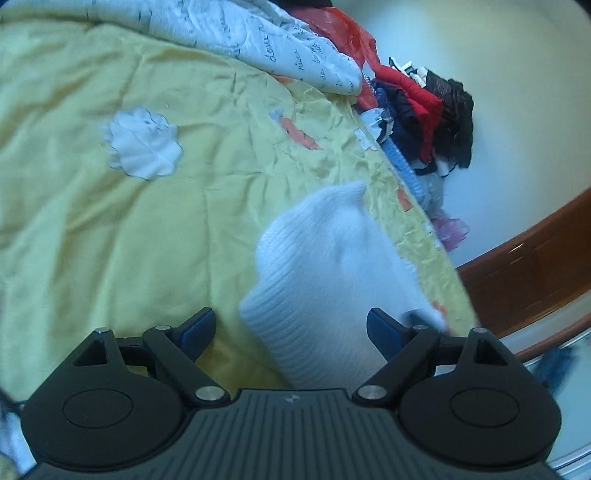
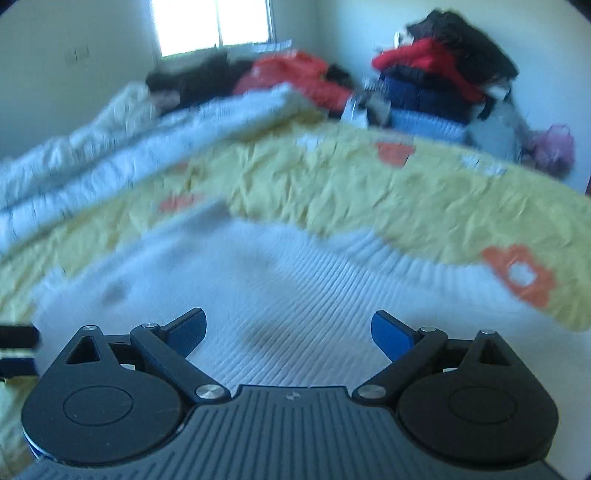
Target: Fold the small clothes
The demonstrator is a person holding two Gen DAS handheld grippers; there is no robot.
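We see a white ribbed knit garment [image 1: 325, 280] lying on the yellow bedsheet [image 1: 110, 229], near the sheet's right edge in the left wrist view; it looks like a small sock or hat, though blur keeps us from saying which. In the right wrist view the same white ribbed cloth [image 2: 280, 295] spreads wide just ahead of the fingers. Our left gripper [image 1: 291, 328] has its blue-padded fingers spread wide; the garment lies between and beyond them, and neither pad presses on it. Our right gripper [image 2: 288, 328] also stands wide apart above the knit, pinching nothing.

Farther out on the sheet sits a white cloud-shaped patch [image 1: 142, 144] and some orange prints [image 1: 299, 133]. A white quilt with printed writing [image 1: 258, 40] is bunched along the far side of the bed. Beyond the bed's edge, against the wall, a pile of red, black and blue clothes [image 1: 424, 110] is heaped. A bright window [image 2: 214, 26] shows behind the bed in the right wrist view.
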